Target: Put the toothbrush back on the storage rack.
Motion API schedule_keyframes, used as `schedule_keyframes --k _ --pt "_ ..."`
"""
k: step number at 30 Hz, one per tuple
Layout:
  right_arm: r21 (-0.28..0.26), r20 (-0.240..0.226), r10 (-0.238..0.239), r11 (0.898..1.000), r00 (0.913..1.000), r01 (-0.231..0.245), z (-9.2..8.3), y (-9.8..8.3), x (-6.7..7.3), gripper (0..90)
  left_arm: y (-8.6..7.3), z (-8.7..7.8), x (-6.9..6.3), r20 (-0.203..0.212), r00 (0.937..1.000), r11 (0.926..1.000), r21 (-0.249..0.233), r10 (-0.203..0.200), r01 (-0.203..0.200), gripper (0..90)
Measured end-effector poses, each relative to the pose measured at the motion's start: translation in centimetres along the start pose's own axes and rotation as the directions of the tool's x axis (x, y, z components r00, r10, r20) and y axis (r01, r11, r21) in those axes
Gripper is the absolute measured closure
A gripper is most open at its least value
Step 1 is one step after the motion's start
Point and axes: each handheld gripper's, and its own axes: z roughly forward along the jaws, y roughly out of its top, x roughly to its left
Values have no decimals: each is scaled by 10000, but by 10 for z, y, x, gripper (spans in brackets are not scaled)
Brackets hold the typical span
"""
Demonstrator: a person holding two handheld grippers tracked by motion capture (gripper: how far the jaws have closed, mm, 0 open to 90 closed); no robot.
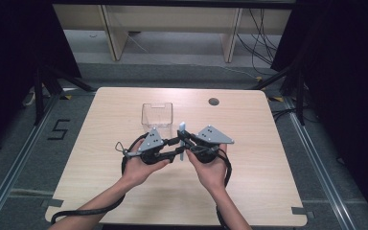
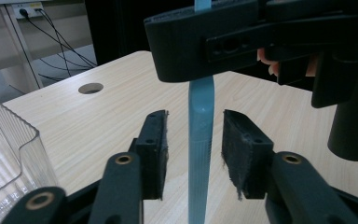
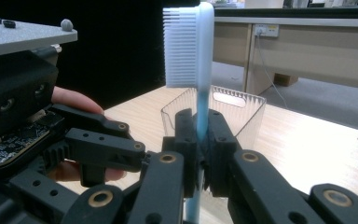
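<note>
Your right tongs [image 3: 200,140] are clamped on the handle of a pale blue toothbrush [image 3: 204,70], holding it upright above the desk [image 1: 268,158] with the white bristle head on top. Your left tongs [image 2: 193,144] stand apart, one pad on each side of the lower handle, which passes between them without touching either, just below the right tongs' grip. In the high view both tongs meet in front of you, the left tongs [image 1: 172,146] and right tongs [image 1: 186,141] almost nose to nose around the toothbrush [image 1: 182,128].

The pick-up looks done: the brush is off the desk and held firmly. What seems left is either a handover to the left tongs or carrying the brush onward.

A clear plastic container [image 1: 157,115] sits just beyond the tongs, slightly to the left tongs' side. It appears empty; nothing shows through its ribbed walls.
</note>
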Motion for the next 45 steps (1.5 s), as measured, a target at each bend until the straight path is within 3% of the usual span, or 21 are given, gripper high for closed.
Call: schedule_keyframes --k 8,10,11,16,19,21,22,23,24,27,29,36,37,41,45 --pt "87 49 77 9999 10000 -77 1 0 3 859 0 1 0 -16 9999 9999 28 140 -140 707" --pt "-51 46 -105 9999 9999 105 2 -1 3 859 0 1 0 5 9999 9999 20 118 -118 740" --pt "-79 -69 81 9999 9999 -81 3 -1 5 859 -1 1 0 1 9999 9999 18 135 -135 765" --pt "-99 -117 113 9999 9999 -115 3 -1 5 857 -1 0 0 -45 9999 9999 -3 158 -158 780" --pt "186 -183 423 9989 9989 -420 2 -1 6 840 -2 -1 0 -103 9998 9999 -28 150 -150 782" --pt "52 -242 255 9997 9994 -253 2 0 5 779 -2 -2 2 -166 9998 10000 -38 90 -90 783" --pt "43 -321 440 9990 9985 -439 0 0 6 698 -1 -4 5 -282 9996 10000 -56 65 -66 783" --pt "43 -321 440 9990 9985 -439 0 0 6 698 -1 -4 5 -282 9996 10000 -56 65 -66 783" --pt "-134 -266 354 9993 9990 -357 -3 1 5 637 -1 -6 7 -381 9993 9999 -101 10 -14 784" --pt "-152 -388 685 9975 9969 -692 -11 1 6 585 1 -10 10 -491 9988 9999 -129 72 -78 783" --pt "-133 -385 589 9981 9975 -595 -19 -1 2 564 2 -12 12 -565 9984 9997 -206 77 -88 784" --pt "-145 81 1128 9935 9936 -1127 -48 -16 -15 525 4 -23 22 -820 9966 9990 -453 -103 66 784" --pt "-161 192 964 9952 9952 -961 -52 -19 -20 524 4 -24 24 -869 9961 9987 -505 -135 91 784" --pt "78 484 1167 9931 9920 -1172 -64 -32 -29 523 7 -32 30 -1077 9941 9980 -623 -156 89 784" --pt "114 815 943 9954 9922 -956 -69 -42 -35 523 9 -38 35 -1224 9923 9968 -789 -182 85 784"
